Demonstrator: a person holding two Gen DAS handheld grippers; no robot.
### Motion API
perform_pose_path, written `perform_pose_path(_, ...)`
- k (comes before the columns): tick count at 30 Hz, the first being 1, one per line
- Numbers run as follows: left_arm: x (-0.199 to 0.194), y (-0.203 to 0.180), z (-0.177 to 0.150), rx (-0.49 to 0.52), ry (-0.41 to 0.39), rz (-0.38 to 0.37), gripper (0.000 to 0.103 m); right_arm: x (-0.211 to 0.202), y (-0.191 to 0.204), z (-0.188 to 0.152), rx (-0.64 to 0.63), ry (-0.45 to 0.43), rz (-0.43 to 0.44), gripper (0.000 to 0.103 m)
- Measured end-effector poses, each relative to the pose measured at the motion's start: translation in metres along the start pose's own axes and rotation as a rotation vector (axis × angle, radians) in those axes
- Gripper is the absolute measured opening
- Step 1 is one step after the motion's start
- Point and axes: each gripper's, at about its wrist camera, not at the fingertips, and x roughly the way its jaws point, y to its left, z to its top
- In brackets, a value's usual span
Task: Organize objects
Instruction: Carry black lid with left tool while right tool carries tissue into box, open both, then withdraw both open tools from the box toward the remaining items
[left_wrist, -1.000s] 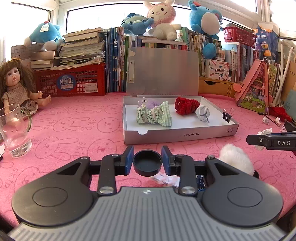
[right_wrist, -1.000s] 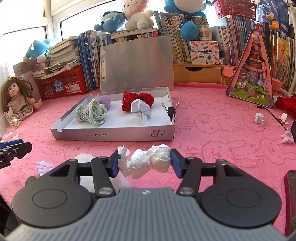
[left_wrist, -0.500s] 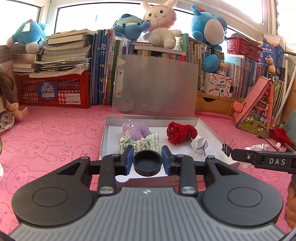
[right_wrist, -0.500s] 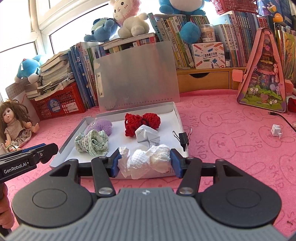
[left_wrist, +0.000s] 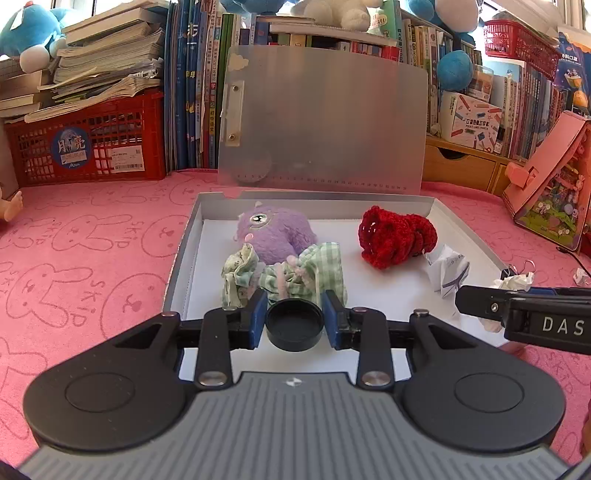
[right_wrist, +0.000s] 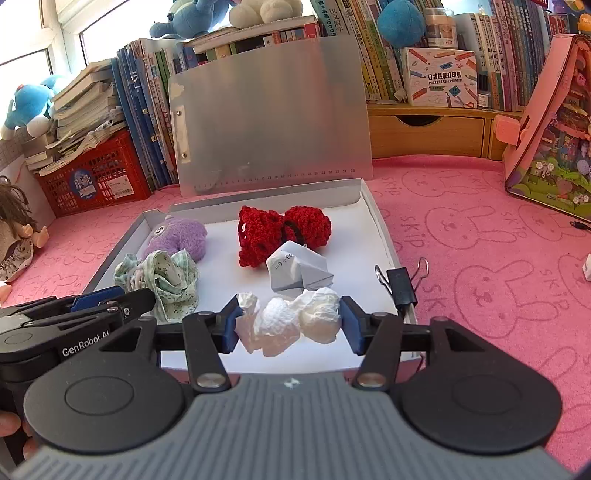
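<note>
My left gripper (left_wrist: 294, 321) is shut on a round black cap (left_wrist: 294, 325), held over the near part of a shallow white box (left_wrist: 184, 254). My right gripper (right_wrist: 288, 325) is shut on a crumpled white tissue (right_wrist: 291, 323), also over the box's (right_wrist: 384, 236) near edge. Inside the box lie a purple plush (left_wrist: 275, 234), a green checked cloth bow (left_wrist: 291, 277), a red crocheted bow (left_wrist: 397, 236) and a folded white paper (left_wrist: 448, 273). The right gripper's finger (left_wrist: 517, 308) reaches in from the right in the left wrist view.
A frosted clipboard (left_wrist: 325, 125) stands upright behind the box. A black binder clip (right_wrist: 400, 284) sits on the box's right rim. Books, a red crate (left_wrist: 88, 147) and plush toys line the back. A pink toy house (right_wrist: 550, 129) stands at right, a doll (right_wrist: 16, 236) at left, on pink cloth.
Both grippers have moved forward to the box, each keeping its hold; the box and its contents now fill the views, and the glass mug has left the left wrist view.
</note>
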Motion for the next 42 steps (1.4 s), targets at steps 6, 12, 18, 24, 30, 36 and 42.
perform_pose_path(6,0.027,0.006,0.01,-0.004,0.06,0.038,0.038,0.019,0.002,0.007,-0.031,0.02,-0.032,0.058)
perform_pose_path(12,0.041,0.009,0.024,-0.021,0.11,0.048,0.038,0.032,-0.005,0.018,0.009,0.035,-0.02,0.058)
perform_pose_path(18,0.057,0.009,0.033,-0.031,0.159,0.072,0.038,0.04,-0.007,0.024,0.025,0.052,-0.007,0.06)
perform_pose_path(24,0.055,0.006,0.03,-0.026,0.172,0.049,0.049,0.034,-0.006,0.023,0.011,0.032,-0.003,0.072)
perform_pose_path(30,0.033,0.0,0.032,0.013,0.121,0.023,0.081,0.019,-0.007,0.024,0.0,0.008,-0.013,0.078)
perform_pose_path(36,0.002,-0.002,0.034,0.039,0.062,-0.004,0.084,-0.006,-0.01,0.021,-0.012,-0.022,0.0,0.082)
perform_pose_path(42,-0.036,-0.002,0.023,0.034,0.02,-0.053,0.085,-0.038,-0.009,0.007,-0.049,-0.06,0.025,0.085)
